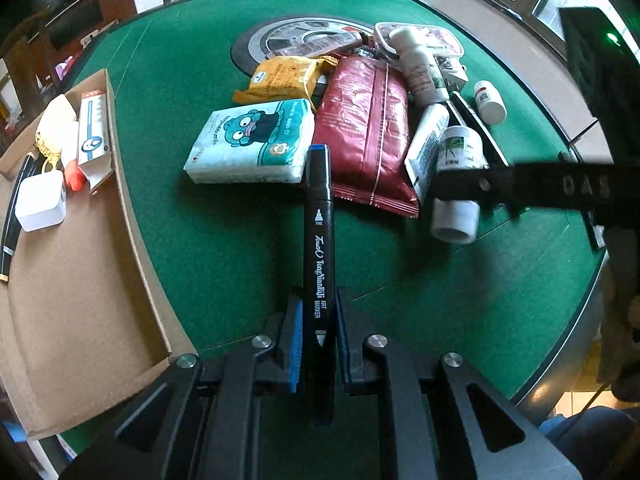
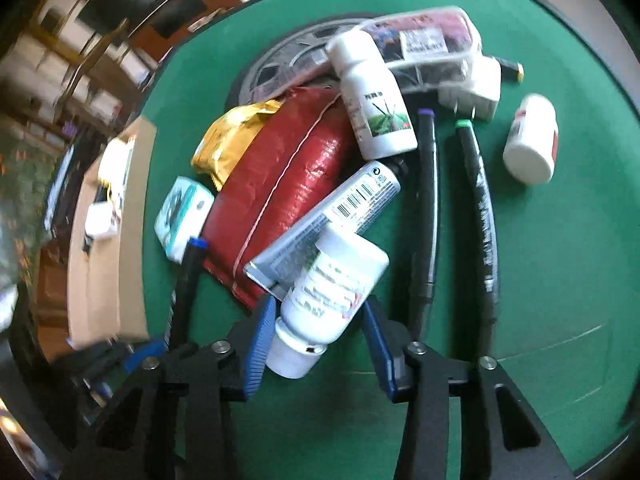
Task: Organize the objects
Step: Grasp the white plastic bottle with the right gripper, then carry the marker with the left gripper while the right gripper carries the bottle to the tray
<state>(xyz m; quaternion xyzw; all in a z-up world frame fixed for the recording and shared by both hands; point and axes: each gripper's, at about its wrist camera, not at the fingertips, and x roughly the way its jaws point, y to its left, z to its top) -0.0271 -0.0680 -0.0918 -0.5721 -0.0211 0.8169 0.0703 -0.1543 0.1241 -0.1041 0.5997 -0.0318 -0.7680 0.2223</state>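
Nearest the left wrist lens: left gripper, blue pads pressed onto a black art marker, pinched near its rear end. Marker's long axis runs straight ahead along the fingers, blue cap forward, raised over the green table.

Far left: open cardboard box, already holding a white charger and a toothpaste carton. Box lies left of the marker tip, just beside; left gripper is clearly the nearer one. Likely next: swing left and lay the marker in.

Centre: tissue pack, yellow snack bag, red pouch, heaped and touching.

Right: right gripper, jaws closed around a white pill bottle, cap toward the camera, body angled up-right, apparently lifted just above the pile; frame blurred. Beyond it a grey tube, a taller white bottle, two dark markers lying lengthwise, and a small bottle set apart.
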